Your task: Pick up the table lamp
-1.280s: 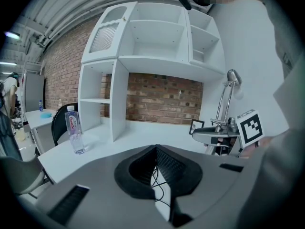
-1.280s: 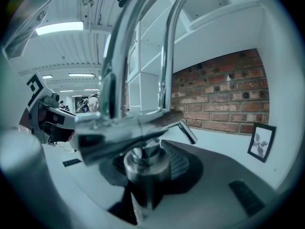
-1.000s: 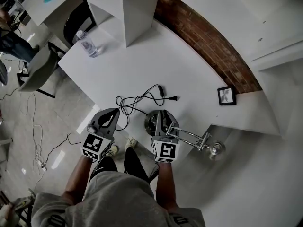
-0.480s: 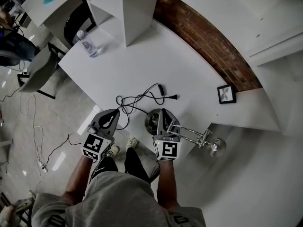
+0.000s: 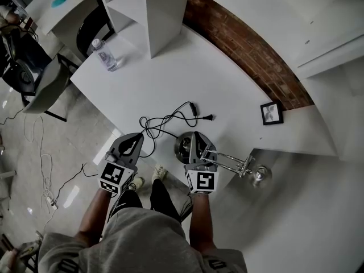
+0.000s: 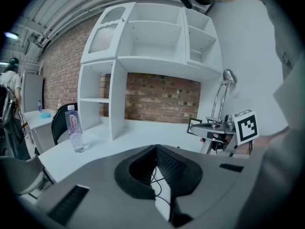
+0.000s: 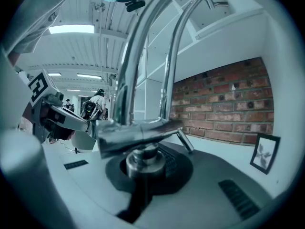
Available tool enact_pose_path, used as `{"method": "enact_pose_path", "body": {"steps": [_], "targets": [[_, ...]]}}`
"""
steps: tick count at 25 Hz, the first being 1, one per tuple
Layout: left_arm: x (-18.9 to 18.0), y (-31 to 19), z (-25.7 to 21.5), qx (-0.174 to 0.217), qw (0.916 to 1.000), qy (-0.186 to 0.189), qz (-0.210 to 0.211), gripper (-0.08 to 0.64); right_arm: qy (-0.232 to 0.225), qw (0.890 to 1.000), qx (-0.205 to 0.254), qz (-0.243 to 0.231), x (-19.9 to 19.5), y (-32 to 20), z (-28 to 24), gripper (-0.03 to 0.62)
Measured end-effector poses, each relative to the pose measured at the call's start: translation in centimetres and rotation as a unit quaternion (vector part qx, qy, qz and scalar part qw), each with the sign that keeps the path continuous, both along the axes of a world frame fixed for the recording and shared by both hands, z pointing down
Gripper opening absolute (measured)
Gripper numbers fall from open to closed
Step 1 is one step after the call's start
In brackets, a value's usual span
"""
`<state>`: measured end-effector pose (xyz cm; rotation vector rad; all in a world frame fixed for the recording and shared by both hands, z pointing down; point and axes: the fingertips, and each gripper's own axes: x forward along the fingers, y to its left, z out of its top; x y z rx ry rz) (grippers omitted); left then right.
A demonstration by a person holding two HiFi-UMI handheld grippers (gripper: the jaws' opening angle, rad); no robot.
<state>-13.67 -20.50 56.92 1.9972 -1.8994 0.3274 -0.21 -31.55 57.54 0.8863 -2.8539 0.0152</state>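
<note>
Firmly pinched low on its stem by the right tongs (image 5: 195, 141), the table lamp (image 5: 228, 162) should be raised slowly and kept upright; the left tongs (image 5: 135, 140) are pressed together, empty.

One table lamp (image 5: 232, 164), one water bottle (image 5: 104, 53), one picture frame (image 5: 271, 112), one black cord (image 5: 165, 121), two tools (image 5: 136, 137) (image 5: 195, 139).
</note>
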Motion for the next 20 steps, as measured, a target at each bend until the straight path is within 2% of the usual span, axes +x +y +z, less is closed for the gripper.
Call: {"method": "enact_pose_path", "body": {"steps": [10, 16, 20], "targets": [[-0.2, 0.1, -0.1, 0.006, 1.0000, -0.001, 0.008, 0.003, -0.004, 1.000, -0.011, -0.013, 0.3, 0.2, 0.2, 0.020], [-0.6, 0.1, -0.2, 0.007, 0.9999, -0.001, 0.008, 0.003, -0.027, 0.999, -0.029, 0.003, 1.4, -0.5, -0.5, 0.020], [-0.4, -0.2, -0.9, 0.015, 0.9998, 0.000, 0.014, 0.003, -0.034, 0.999, -0.021, 0.006, 1.4, -0.6, -1.5, 0.020]]}}
